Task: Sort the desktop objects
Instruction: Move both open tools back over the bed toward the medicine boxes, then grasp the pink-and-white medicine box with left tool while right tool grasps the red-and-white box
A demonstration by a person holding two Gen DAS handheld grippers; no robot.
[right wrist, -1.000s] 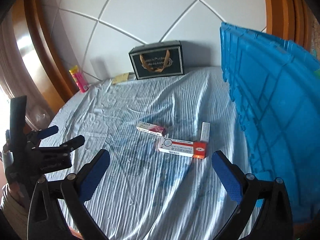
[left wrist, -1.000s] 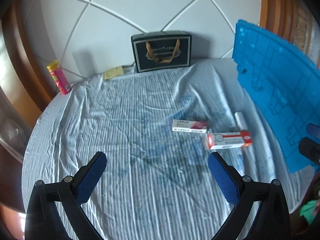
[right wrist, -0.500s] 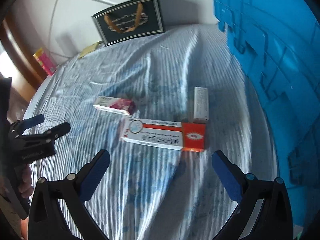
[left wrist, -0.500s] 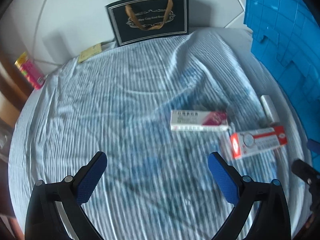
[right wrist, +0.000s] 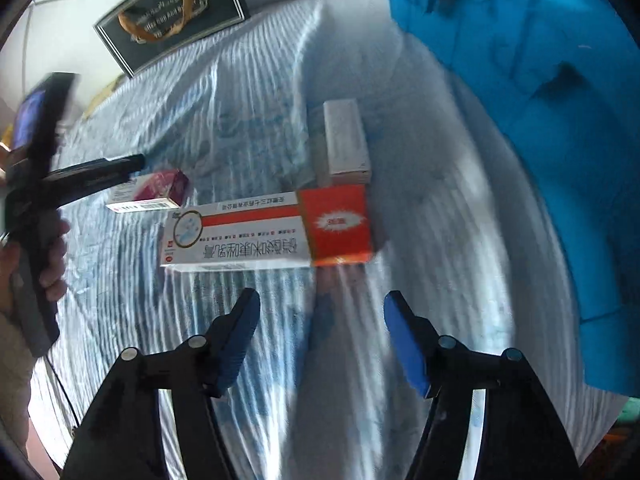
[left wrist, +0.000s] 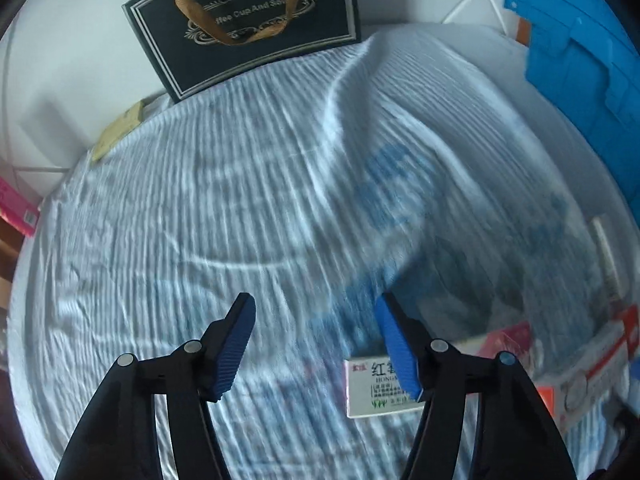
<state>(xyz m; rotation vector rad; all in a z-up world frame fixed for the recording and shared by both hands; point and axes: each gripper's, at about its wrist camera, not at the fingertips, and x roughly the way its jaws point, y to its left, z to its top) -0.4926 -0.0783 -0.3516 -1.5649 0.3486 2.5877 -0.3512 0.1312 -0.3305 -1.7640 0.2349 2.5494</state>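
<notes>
We see left wrist view close over striped cloth [left wrist: 224, 216], angled steeply down toward black gift bag [left wrist: 244, 24]. Right wrist view sits likewise, further right. Both share bag, pink-ended box [right wrist: 150, 192], blue crate [right wrist: 540, 92].

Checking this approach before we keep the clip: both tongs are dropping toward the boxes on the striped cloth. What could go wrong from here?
1. The left tongs are not centred on the small white-and-pink carton; its right finger lies over it and may shove it.
2. The long white-and-orange carton lies broadside ahead of the half-closed right tongs; they look too narrow lengthwise.
3. The small white box sits close behind it and may get nudged on the wrinkled striped cloth.
</notes>
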